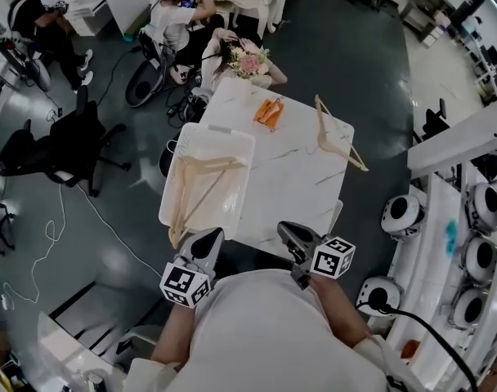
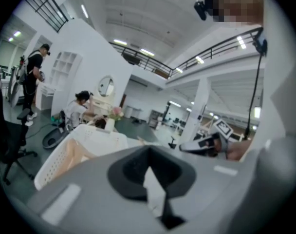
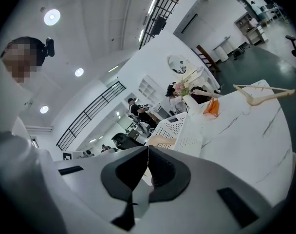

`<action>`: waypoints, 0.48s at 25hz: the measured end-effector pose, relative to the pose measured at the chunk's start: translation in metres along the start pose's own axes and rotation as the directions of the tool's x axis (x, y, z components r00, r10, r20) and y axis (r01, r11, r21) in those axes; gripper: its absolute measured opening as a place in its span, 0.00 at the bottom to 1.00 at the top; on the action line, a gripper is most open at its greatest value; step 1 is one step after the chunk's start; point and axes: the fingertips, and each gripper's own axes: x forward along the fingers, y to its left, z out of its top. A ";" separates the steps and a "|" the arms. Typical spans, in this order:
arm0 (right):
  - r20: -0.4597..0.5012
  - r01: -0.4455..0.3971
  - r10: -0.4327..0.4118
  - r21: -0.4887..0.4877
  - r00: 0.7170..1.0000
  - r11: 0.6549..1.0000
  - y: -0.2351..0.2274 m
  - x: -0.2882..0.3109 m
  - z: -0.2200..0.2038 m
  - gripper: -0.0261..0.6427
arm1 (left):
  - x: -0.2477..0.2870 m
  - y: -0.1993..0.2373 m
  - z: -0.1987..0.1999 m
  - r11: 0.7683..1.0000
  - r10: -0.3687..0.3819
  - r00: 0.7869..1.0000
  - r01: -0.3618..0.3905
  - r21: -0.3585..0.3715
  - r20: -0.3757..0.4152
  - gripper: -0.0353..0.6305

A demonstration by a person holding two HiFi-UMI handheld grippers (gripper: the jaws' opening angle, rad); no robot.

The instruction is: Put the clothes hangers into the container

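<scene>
A white perforated basket [image 1: 242, 160] sits on the left half of the marble table [image 1: 293, 178], with wooden hangers [image 1: 201, 174] lying inside. One more wooden hanger [image 1: 334, 137] lies on the table's far right side; the right gripper view shows this hanger [image 3: 262, 94] past the basket [image 3: 179, 130]. Both grippers hover at the near table edge, close to my body. My left gripper [image 1: 209, 235] [image 2: 149, 149] is shut and empty, facing the basket [image 2: 89, 140]. My right gripper [image 1: 288, 229] [image 3: 148, 147] is also shut with nothing held.
An orange object [image 1: 268, 111] lies at the table's far end, near flowers [image 1: 248, 62] and seated people. A black office chair [image 1: 69, 149] stands on the floor to the left. White shelving with round devices [image 1: 477, 260] runs along the right.
</scene>
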 end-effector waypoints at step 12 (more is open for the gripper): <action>-0.033 -0.031 0.030 -0.025 0.999 0.999 -0.023 -0.028 0.004 0.04 | 0.014 -0.031 -0.010 0.997 0.074 0.997 -0.074 0.005 0.008 0.06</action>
